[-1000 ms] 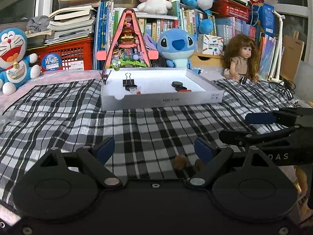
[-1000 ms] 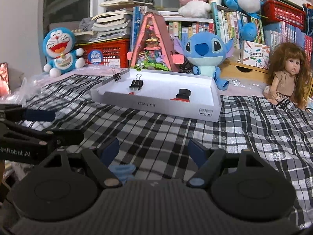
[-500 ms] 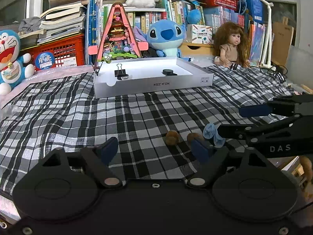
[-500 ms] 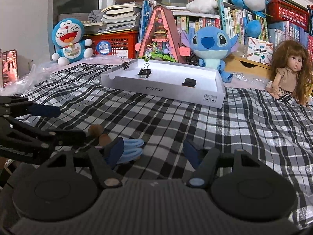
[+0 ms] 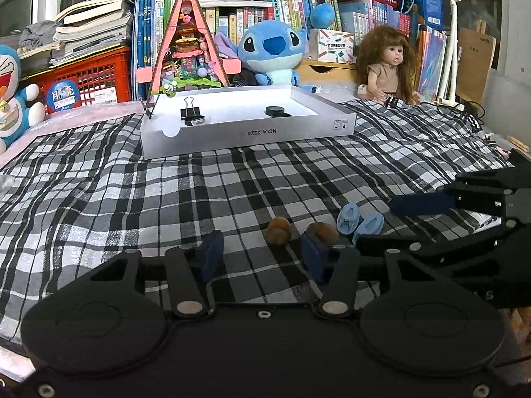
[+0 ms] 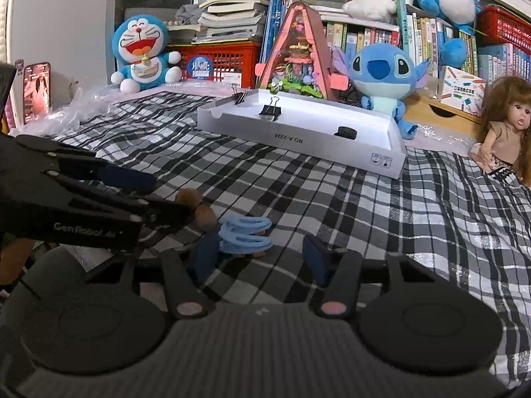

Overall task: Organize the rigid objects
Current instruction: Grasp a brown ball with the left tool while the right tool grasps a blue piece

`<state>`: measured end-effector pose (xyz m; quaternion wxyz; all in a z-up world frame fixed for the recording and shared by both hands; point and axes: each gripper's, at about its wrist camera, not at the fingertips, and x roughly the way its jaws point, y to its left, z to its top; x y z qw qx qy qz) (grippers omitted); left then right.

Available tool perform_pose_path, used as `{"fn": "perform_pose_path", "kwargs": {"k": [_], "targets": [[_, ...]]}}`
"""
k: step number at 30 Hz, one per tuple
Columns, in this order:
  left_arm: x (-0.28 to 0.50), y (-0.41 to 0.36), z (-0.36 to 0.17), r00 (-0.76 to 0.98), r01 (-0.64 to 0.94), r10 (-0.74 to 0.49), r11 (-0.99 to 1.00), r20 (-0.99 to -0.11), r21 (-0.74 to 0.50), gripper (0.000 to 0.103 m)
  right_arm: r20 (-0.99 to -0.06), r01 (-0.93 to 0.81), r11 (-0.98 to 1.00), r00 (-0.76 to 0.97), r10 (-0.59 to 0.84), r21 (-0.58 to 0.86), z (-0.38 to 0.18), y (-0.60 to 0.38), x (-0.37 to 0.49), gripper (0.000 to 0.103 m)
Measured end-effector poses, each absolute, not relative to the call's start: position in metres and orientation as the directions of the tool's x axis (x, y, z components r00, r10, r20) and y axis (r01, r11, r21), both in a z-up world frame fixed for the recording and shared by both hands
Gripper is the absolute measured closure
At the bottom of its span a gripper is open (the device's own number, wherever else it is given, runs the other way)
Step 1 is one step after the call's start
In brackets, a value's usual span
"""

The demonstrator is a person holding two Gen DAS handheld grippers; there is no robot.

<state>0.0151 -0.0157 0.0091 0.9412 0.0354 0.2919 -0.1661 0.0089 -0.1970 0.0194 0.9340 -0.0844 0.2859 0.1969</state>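
Both claws have narrowed and are closing. Left claw frames two brown nuts on the checked cloth; right claw frames blue toy shoes beside them. Neither grips yet. White tray lies beyond.

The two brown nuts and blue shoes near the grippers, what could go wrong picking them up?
1. The nuts look round; the closing left gripper has neither between its pads yet and may nudge one rolling across the cloth.
2. The shoes lie beside the right gripper's left pad, so its closing jaws may miss them.
3. Both grippers crowd together and could collide.
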Motion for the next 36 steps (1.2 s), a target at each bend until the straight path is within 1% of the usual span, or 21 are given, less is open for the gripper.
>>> {"fn": "perform_pose_path", "kwargs": {"k": [3,9,10,11,12,16,36], "targets": [[0.017,-0.017,0.009,0.775,0.336,-0.295,0.941,-0.559,-0.031,0.058,-0.571,-0.426,0.903,0.754,0.326,-0.047,0.018,-0.194,0.008,0.045],[0.022,-0.02,0.007,0.774,0.332,-0.297,0.942,-0.559,-0.04,0.061,-0.571,-0.428,0.903,0.751,0.331,-0.04,0.018,-0.193,0.008,0.051],[0.023,-0.021,0.006,0.771,0.335,-0.298,0.941,-0.563,-0.039,0.07,-0.571,-0.426,0.904,0.75,0.332,-0.033,0.018,-0.193,0.009,0.052],[0.024,-0.023,0.005,0.763,0.344,-0.301,0.938,-0.572,-0.035,0.084,-0.573,-0.424,0.905,0.748,0.334,-0.026,0.018,-0.193,0.009,0.054],[0.024,-0.025,0.005,0.764,0.351,-0.303,0.936,-0.57,-0.026,0.087,-0.573,-0.42,0.907,0.747,0.336,-0.016,0.017,-0.193,0.01,0.058],[0.024,-0.03,0.005,0.767,0.347,-0.296,0.938,-0.57,-0.02,0.087,-0.564,-0.409,0.913,0.752,0.342,0.008,0.017,-0.193,0.01,0.064],[0.042,-0.02,0.018,0.795,0.255,-0.228,0.967,-0.562,-0.031,0.088,-0.533,-0.308,0.951,0.798,0.28,0.037,0.028,-0.204,0.025,0.065]]}}
